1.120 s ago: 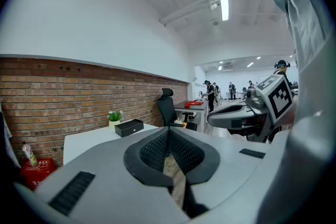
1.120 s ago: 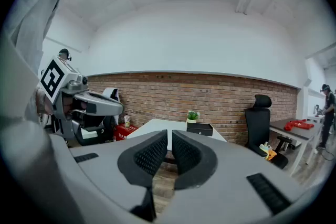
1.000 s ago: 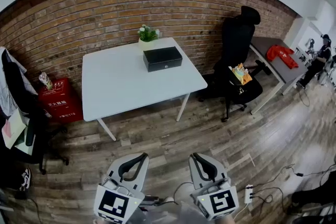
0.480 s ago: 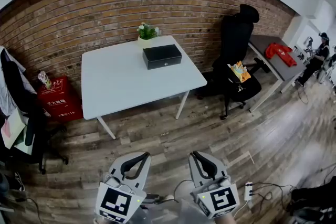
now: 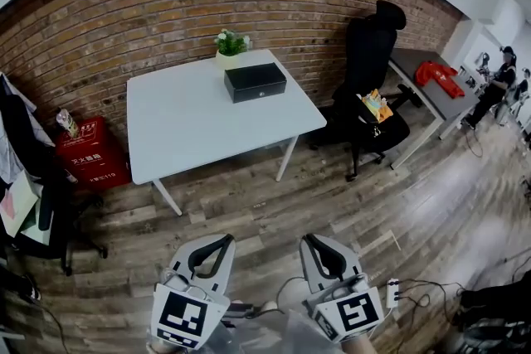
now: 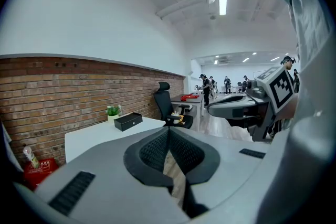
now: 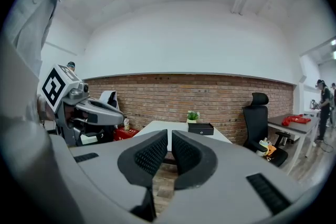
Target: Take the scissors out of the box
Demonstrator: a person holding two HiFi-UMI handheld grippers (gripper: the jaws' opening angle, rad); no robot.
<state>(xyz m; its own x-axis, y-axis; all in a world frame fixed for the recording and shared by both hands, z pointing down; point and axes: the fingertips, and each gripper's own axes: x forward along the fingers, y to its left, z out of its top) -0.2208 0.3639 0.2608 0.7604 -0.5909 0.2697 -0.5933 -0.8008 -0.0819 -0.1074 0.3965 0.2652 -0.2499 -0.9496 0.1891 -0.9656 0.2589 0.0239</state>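
Note:
The black box (image 5: 255,82) lies closed at the far side of the white table (image 5: 199,124), beside a small potted plant (image 5: 230,46). No scissors show in any view. Both grippers hang low over the wooden floor, well short of the table. My left gripper (image 5: 217,247) is shut with nothing in it, and so is my right gripper (image 5: 318,249). The left gripper view has its jaws (image 6: 169,136) meeting below the distant box (image 6: 128,121). In the right gripper view, the gripper (image 7: 169,139) points toward the box (image 7: 201,128).
A black office chair (image 5: 373,95) stands right of the table, with a grey desk (image 5: 427,91) carrying a red cloth beyond it. A red crate (image 5: 90,162) and a chair with clothes (image 5: 33,186) sit at the left. A power strip (image 5: 392,294) and cables lie on the floor at the right.
The table and box have drifted slightly upward in the head view. Both grippers stay shut at the bottom of the view.

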